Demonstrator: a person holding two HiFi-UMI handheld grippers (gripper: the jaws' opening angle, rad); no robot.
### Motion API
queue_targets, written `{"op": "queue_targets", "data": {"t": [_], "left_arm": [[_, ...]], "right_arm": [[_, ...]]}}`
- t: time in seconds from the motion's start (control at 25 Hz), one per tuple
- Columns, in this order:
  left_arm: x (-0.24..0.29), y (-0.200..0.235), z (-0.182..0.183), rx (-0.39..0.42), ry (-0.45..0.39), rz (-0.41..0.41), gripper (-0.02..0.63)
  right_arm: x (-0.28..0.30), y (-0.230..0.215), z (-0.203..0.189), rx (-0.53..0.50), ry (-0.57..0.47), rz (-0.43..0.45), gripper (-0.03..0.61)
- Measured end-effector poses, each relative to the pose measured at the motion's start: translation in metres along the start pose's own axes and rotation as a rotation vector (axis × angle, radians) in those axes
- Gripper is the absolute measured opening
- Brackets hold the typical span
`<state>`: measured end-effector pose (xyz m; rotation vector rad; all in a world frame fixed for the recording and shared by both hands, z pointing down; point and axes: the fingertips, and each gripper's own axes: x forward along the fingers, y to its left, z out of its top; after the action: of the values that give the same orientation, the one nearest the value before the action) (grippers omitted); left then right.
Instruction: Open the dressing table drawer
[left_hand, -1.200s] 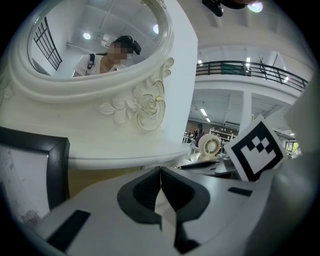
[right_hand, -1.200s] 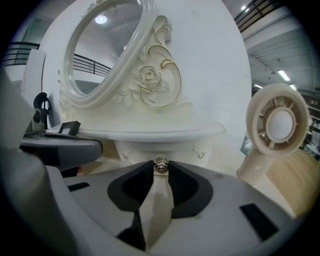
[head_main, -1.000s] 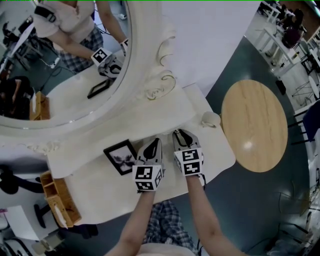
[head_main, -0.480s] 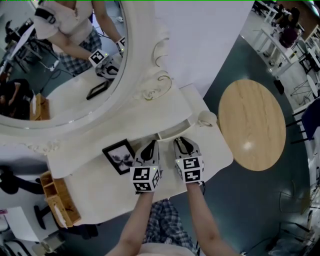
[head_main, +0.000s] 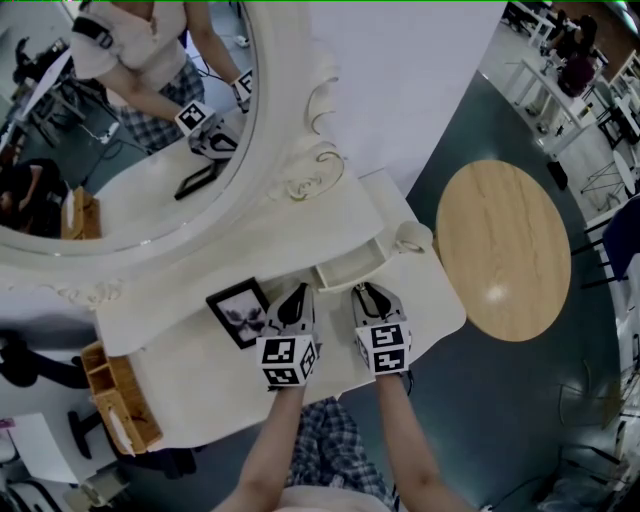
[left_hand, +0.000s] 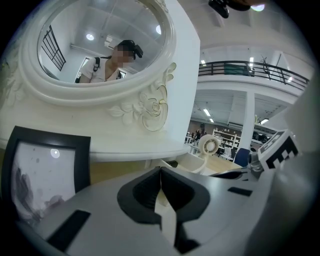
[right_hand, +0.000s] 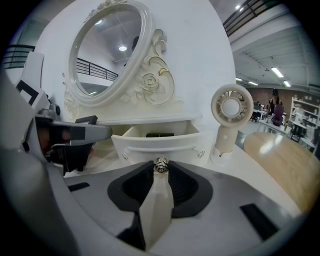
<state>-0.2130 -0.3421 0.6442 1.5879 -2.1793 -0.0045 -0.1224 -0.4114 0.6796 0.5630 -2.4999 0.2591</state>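
Note:
The small white drawer (head_main: 350, 268) under the mirror shelf of the dressing table (head_main: 200, 370) stands pulled partly out. In the right gripper view the drawer (right_hand: 160, 145) shows its open top with a dark object (right_hand: 160, 134) inside. My right gripper (head_main: 365, 291) is shut on the drawer's metal knob (right_hand: 160, 164), which sits pinched between the jaw tips. My left gripper (head_main: 299, 293) hovers just left of the drawer, over the tabletop, shut with nothing in it; its tips (left_hand: 160, 172) meet in the left gripper view.
A black picture frame (head_main: 240, 312) lies left of the left gripper. A small white fan (head_main: 415, 238) stands right of the drawer. The oval mirror (head_main: 120, 120) rises behind. A wooden organiser (head_main: 115, 400) sits at the table's left end; a round wooden table (head_main: 505, 250) stands to the right.
The drawer has slid out from its shut position. My right gripper has drawn back toward me with the knob in its jaws. The left gripper has barely shifted.

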Motion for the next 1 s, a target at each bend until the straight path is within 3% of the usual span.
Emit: {"op": "queue_targets", "data": {"t": [0.6,0.8,1.0], "left_arm": [[-0.002,-0.002,0.000,-0.013,-0.002,-0.009,0.028],[-0.003,-0.008,0.001,-0.006,-0.002,-0.025,0.028],[-0.006,-0.010,0.003,-0.005,-0.002,-0.030,0.028]], "right_arm": [[-0.003,0.000,-0.001,0.030,-0.016,0.011,0.120],[-0.015,-0.002,0.010,0.097,-0.106,0.045,0.344],[-0.026,-0.009,0.010,0.137,-0.127,0.036,0.383]]}}
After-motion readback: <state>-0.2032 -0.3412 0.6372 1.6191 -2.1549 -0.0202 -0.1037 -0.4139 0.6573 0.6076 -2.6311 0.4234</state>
